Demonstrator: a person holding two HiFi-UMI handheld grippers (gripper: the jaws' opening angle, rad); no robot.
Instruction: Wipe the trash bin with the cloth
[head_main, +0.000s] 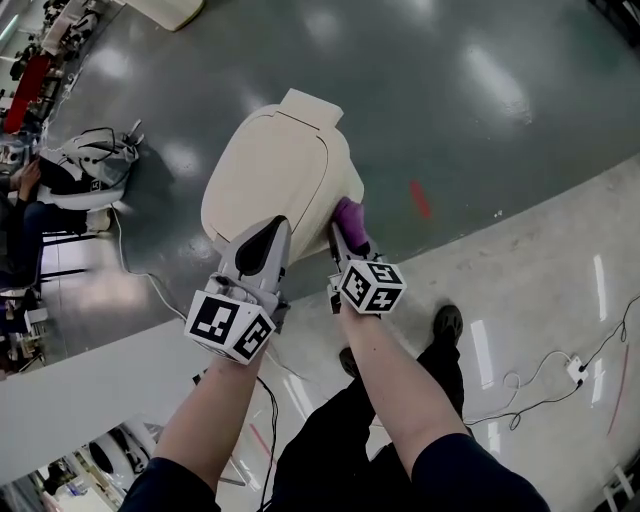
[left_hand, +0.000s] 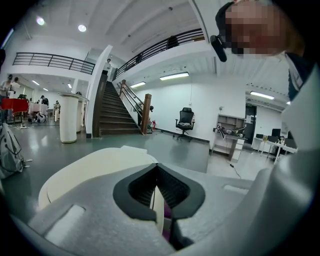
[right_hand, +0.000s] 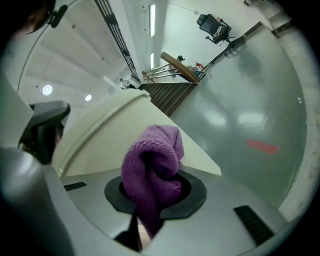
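Pressing the cream trash bin (head_main: 275, 175), purple knitted cloth (right_hand: 152, 170) bunches.

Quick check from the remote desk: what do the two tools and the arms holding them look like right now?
The left tool and right tool both have light grey moulded bodies with black ribbed pads inside. Each carries a white marker cube printed with black squares. The arms wear short dark navy sleeves.
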